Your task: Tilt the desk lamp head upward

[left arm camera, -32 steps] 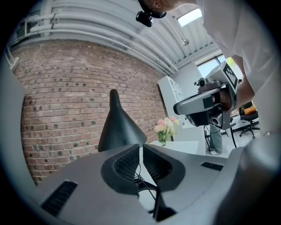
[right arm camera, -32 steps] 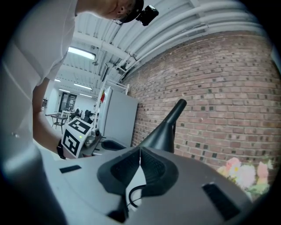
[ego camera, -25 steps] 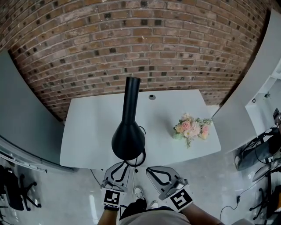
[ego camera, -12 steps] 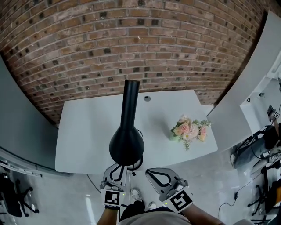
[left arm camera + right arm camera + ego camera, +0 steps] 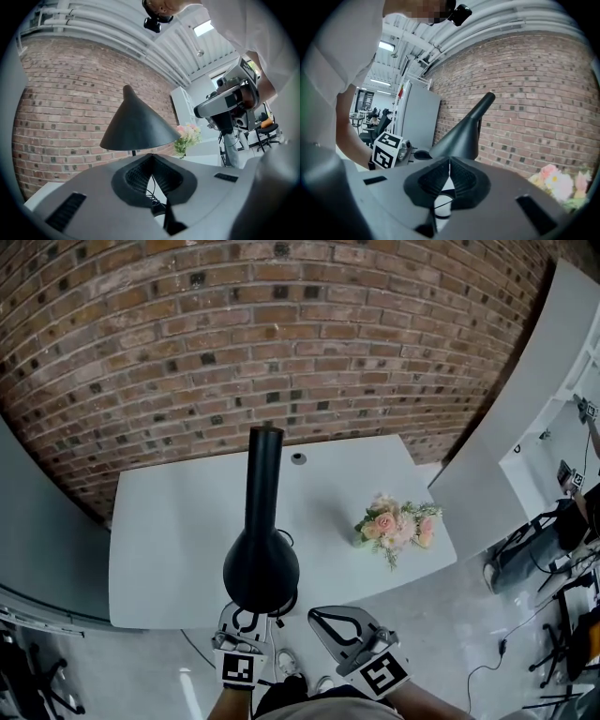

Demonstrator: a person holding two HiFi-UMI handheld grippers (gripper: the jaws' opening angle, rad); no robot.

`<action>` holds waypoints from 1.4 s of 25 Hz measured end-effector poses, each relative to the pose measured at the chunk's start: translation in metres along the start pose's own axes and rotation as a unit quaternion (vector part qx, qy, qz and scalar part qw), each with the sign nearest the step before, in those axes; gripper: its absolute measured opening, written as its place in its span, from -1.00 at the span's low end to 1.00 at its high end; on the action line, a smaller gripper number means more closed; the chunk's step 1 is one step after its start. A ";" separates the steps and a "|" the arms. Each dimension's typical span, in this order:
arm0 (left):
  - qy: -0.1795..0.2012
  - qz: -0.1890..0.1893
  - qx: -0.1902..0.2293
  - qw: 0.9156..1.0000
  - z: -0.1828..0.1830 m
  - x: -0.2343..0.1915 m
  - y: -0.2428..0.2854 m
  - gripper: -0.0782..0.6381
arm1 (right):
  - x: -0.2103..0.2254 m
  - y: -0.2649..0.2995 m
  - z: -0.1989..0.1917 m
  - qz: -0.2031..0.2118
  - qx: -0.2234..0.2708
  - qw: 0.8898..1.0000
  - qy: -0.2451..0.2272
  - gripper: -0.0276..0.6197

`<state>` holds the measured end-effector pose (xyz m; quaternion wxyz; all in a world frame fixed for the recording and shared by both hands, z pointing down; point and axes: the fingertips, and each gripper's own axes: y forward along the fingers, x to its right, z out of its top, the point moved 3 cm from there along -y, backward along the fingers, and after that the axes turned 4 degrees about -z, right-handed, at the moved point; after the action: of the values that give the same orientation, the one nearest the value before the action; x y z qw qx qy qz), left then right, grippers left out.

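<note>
Head view looks steeply down on a white surface [image 5: 159, 549] set against a brick wall [image 5: 281, 343]. The black desk lamp head [image 5: 261, 568] sits at the middle of the surface's near edge. Its wide round end hangs over that edge and its narrow neck [image 5: 263, 474] points toward the far edge. A small bouquet of pink flowers [image 5: 394, 524] lies toward the right edge, well apart from the lamp. A round cable hole [image 5: 298, 457] sits by the far edge, just right of the neck.

The left claw [image 5: 247, 618] is off the near edge, its tips tucked under the lamp head's near rim. From above I cannot tell whether they touch it. The right claw [image 5: 319, 617] is beside it, just right of the lamp head and apart from it.

Left gripper view shows the left claw [image 5: 151, 156] with its jaws pressed together and nothing between them. The lamp head [image 5: 136, 124] rises beyond the tips as a cone with its mouth facing down, and the flowers [image 5: 187, 136] are to its right.

Right gripper view shows the right claw [image 5: 449, 163] likewise closed on nothing. The lamp head [image 5: 459, 133] slants up toward the wall, and the left claw's marker cube [image 5: 387, 150] is at the left.
</note>
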<state>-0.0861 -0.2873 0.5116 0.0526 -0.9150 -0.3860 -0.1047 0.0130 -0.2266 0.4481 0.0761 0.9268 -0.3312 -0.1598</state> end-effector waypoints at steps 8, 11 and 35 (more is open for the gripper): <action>-0.081 0.028 0.014 0.996 0.003 -0.013 0.004 -0.76 | 0.001 0.011 0.000 0.004 -0.002 1.000 0.000 -0.86; -0.081 0.022 0.012 0.996 0.005 -0.013 0.002 -0.77 | 0.002 0.014 0.004 0.005 0.000 1.000 -0.006 -0.86; -0.036 0.030 0.009 0.999 0.067 0.004 -0.029 -0.77 | -0.001 0.008 0.018 0.023 0.038 0.999 -0.011 -0.86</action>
<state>-0.0942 -0.2526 0.4478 0.0494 -0.9288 -0.3613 -0.0664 0.0015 -0.2326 0.4332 0.0410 0.9195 -0.3586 -0.1559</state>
